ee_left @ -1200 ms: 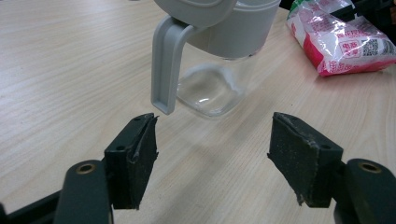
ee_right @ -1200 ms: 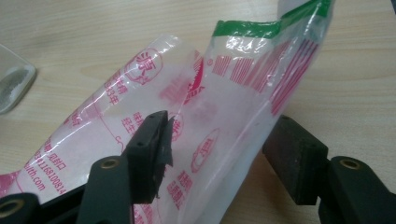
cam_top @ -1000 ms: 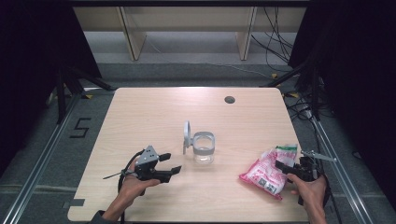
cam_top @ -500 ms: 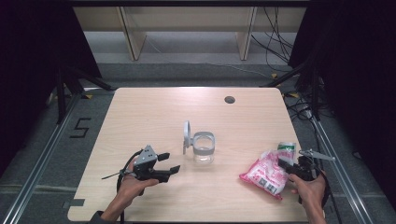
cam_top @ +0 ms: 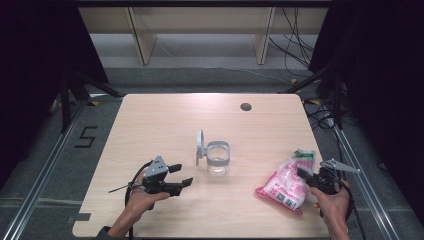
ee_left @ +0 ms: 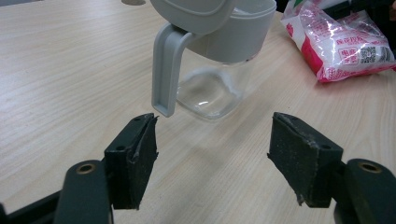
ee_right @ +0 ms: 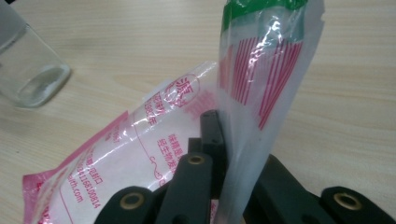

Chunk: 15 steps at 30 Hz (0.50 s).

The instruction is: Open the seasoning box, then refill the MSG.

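On the left, the left gripper (cam_top: 184, 175) rests low on the table (cam_top: 150, 125) with its jaws spread wide and nothing between them, aimed at the glass jar (cam_top: 218, 159), whose grey lid (cam_top: 199, 146) stands flipped up. The jar's top is cut off in the left gripper view. At the right edge, the right gripper (cam_top: 304, 174) has just closed, pinching the pink bag (cam_top: 285, 184); the film hides one jaw.

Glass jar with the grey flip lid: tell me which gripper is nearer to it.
Left. The left gripper sits open just left of the glass jar; the right gripper is farther right, shut on the pink bag.
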{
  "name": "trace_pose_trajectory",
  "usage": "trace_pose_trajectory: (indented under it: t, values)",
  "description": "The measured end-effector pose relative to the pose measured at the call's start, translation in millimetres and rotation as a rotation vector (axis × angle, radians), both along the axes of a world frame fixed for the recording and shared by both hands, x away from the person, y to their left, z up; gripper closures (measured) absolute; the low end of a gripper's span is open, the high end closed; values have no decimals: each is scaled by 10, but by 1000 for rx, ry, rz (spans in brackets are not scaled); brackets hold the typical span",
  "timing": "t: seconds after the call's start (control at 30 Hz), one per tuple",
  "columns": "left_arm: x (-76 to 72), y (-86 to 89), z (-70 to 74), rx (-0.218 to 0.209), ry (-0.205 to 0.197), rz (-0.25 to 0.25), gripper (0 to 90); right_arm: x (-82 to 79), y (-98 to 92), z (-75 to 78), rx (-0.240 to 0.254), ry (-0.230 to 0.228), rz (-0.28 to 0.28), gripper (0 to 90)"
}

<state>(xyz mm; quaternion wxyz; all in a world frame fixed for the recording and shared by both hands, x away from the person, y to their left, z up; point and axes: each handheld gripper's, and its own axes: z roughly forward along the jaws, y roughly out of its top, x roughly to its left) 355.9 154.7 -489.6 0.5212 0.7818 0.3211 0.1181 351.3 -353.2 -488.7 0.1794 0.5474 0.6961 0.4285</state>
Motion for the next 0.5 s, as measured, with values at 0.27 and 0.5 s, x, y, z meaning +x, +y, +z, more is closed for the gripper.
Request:
trace_pose_trajectory:
  t: [0.27,0.5]
  values:
    - [-23,-15,-8,-1,1,-6,314,-96,71,174,21,-72,64,900]
    - [-33,-21,-6,2,-4,-19,313,-147,192,295,63,-113,75,900]
